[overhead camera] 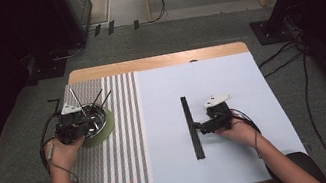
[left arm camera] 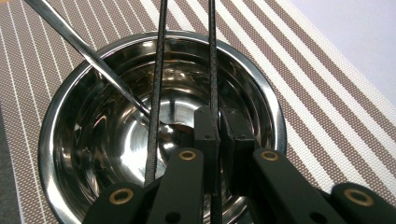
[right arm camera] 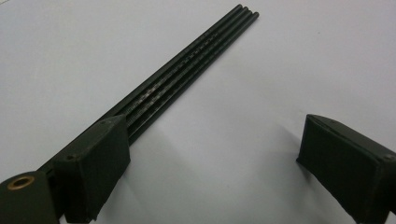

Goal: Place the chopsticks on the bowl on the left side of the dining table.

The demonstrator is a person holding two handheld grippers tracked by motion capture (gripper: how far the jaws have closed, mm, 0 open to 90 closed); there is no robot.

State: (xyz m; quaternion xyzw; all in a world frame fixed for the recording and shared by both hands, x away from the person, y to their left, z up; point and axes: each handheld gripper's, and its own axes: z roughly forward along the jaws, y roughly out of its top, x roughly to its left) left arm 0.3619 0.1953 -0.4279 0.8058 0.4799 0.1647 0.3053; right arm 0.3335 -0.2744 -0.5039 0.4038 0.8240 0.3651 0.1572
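White sheeting [overhead camera: 215, 112] covered most of the wooden table [overhead camera: 156, 62], with a brown-and-white striped placemat [overhead camera: 122, 129] laid over its left part. Grey carpet surrounded the table, dark equipment and loose cables stood at both sides, and pale wooden furniture lay beyond. On the placemat sat a steel bowl [left arm camera: 93, 140] on a green coaster [overhead camera: 109, 126], with a metal utensil [left arm camera: 88, 53] leaning inside it. The left gripper [left arm camera: 218, 128] hung over the bowl, jaws pinched together on a thin black rod [left arm camera: 213, 56], with a second rod [left arm camera: 156, 93] beside it. The right gripper [right arm camera: 210, 154] rested on the white sheet, jaws wide apart, one jaw against a bundle of black rods [right arm camera: 187, 70].
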